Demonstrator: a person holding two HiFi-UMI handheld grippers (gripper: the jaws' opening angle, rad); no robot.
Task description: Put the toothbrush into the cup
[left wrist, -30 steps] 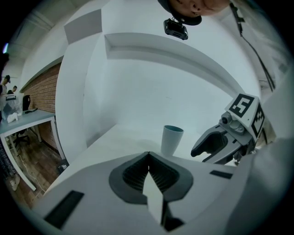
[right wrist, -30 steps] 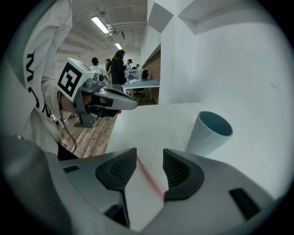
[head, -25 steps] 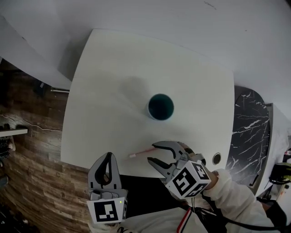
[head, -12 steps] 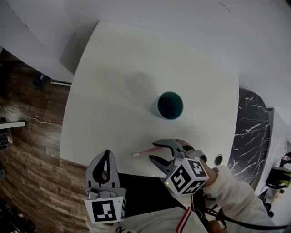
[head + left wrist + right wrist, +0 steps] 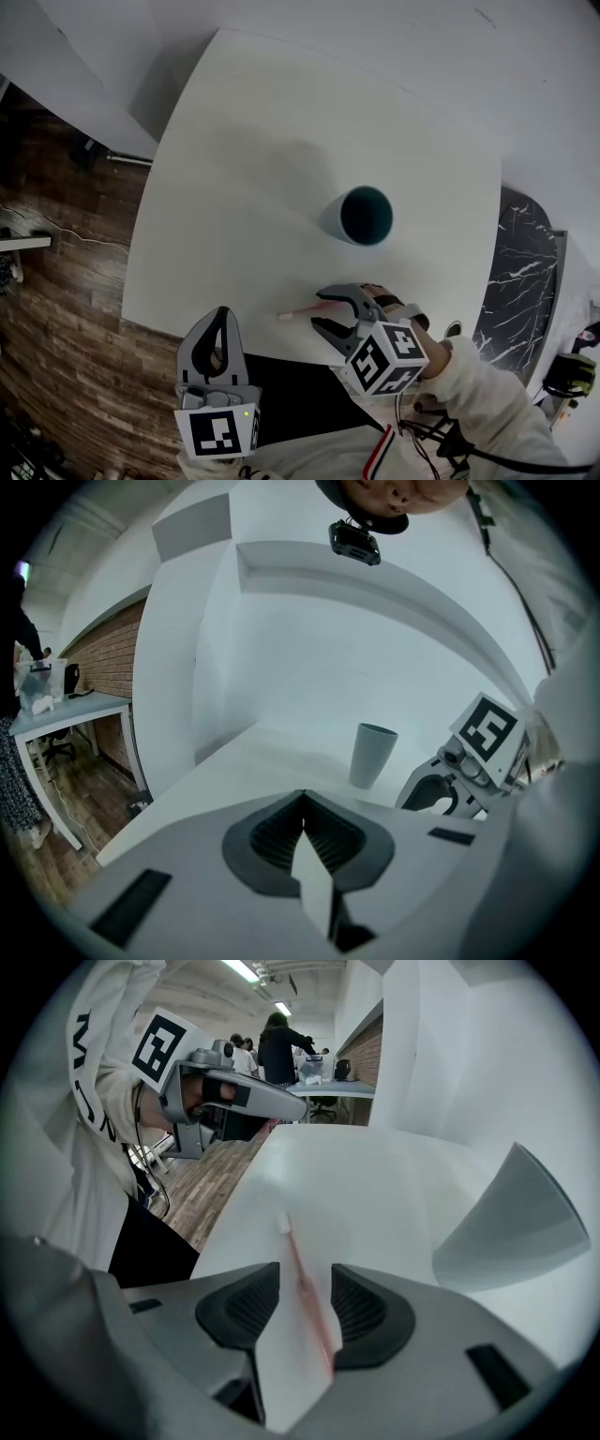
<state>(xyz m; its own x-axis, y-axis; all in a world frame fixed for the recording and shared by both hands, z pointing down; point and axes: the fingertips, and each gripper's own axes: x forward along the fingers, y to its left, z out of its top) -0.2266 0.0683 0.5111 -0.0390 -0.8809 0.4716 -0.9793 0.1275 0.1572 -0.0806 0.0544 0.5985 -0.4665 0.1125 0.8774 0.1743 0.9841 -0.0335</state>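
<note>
A pink toothbrush (image 5: 302, 311) lies flat near the front edge of the white table (image 5: 244, 169), with its bristle end to the left. My right gripper (image 5: 320, 311) is open and straddles the handle end. In the right gripper view the toothbrush (image 5: 302, 1277) runs between the two pads without being clamped. A teal cup (image 5: 364, 215) stands upright farther back and slightly to the right; it shows as the cup (image 5: 511, 1218) in the right gripper view and the cup (image 5: 373, 755) in the left gripper view. My left gripper (image 5: 218, 349) is shut and empty, held off the table's front edge.
Wooden floor (image 5: 56, 309) lies to the left of the table. A dark marble surface (image 5: 525, 281) is on the right. White walls rise behind the table. A small round hole (image 5: 454, 329) marks the table's front right corner. People stand at a far desk (image 5: 323, 1087).
My right gripper has edged a little further along the toothbrush handle, its jaws still apart. The head view has shifted slightly. The left gripper has stayed put.
</note>
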